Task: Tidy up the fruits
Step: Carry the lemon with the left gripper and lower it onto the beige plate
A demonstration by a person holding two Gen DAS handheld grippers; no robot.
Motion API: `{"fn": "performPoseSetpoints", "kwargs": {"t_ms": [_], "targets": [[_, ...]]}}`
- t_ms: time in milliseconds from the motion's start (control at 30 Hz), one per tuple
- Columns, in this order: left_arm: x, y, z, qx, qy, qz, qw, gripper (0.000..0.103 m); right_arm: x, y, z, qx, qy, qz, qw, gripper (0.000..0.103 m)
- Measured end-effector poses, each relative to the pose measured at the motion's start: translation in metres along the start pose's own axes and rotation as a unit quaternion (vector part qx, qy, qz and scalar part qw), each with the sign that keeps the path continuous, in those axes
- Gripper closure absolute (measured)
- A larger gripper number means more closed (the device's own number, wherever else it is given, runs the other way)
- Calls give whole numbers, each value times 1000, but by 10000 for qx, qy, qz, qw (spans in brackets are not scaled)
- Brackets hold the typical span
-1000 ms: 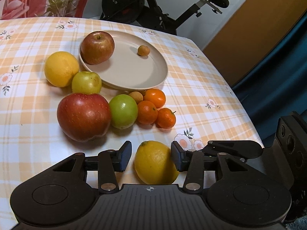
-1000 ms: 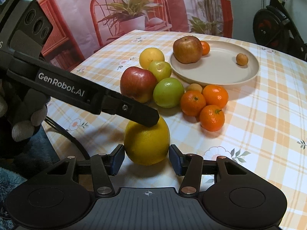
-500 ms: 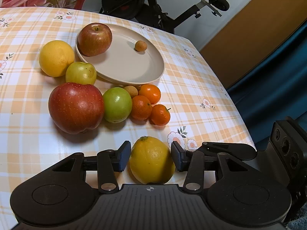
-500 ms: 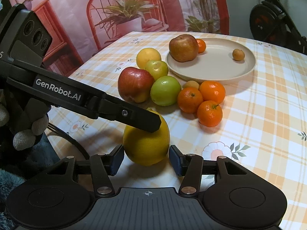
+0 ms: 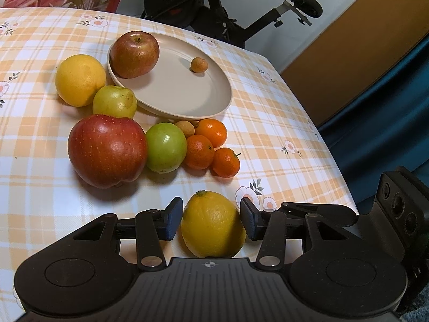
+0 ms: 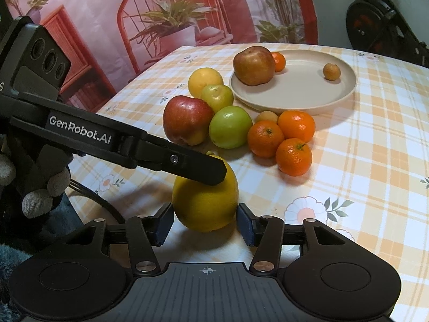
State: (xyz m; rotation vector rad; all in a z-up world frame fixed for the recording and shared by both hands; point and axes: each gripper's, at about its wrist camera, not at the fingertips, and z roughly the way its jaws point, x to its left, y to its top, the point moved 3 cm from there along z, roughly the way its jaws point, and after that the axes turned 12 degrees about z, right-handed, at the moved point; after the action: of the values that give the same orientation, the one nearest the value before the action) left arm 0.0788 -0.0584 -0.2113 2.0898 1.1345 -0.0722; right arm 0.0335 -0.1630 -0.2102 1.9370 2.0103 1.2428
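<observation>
We see the lemon (image 5: 211, 230) resting on the checked table (image 5: 268, 123), well on the near side of the plate (image 5: 187, 99) and close to the table's front edge. Both tongs are set around this one fruit.

The left tongs (image 5: 211, 222) stand narrow, with both pads against the lemon's flanks. From the right wrist view, one of their fingers (image 6: 193, 166) lies across the lemon's upper far side. The right tongs (image 6: 205, 224) are also narrow, each pad right at the rind. We cannot tell whether they press on it or merely touch.

On the plate sit a russet apple (image 5: 134, 53) at its left rim, a small brown fruit (image 5: 199, 65) further in, and one mandarin (image 6: 278, 61) behind the apple.

Just off the plate's near rim lie a big red apple (image 5: 107, 150), a green apple (image 5: 165, 147), a small tan fruit (image 5: 185, 128) and three mandarins (image 5: 199, 151), all bunched together. A yellow-green apple (image 5: 114, 102) and a yellow citrus (image 5: 80, 80) sit at the plate's left side, the apple touching its rim.

A gloved hand (image 6: 40, 187) grips the left tool.
</observation>
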Motion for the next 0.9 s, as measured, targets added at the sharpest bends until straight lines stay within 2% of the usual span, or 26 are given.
{"fn": "performPoseSetpoints", "kwargs": {"t_ms": [167, 333, 667, 900], "targets": [[-2, 5, -4, -109, 15, 20, 9999, 53, 0, 3, -5, -147, -16, -13, 9999, 56], [-7, 24, -16, -366, 63, 124, 9992, 54, 3, 18, -15, -457, -6, -108, 9989, 56], [-13, 86, -32, -952, 137, 232, 9951, 54, 4, 82, -36, -993, -135, -541, 9935, 56], [-7, 124, -23, -1012, 255, 269, 9942, 54, -7, 127, -28, -1108, -213, -696, 9912, 56]]}}
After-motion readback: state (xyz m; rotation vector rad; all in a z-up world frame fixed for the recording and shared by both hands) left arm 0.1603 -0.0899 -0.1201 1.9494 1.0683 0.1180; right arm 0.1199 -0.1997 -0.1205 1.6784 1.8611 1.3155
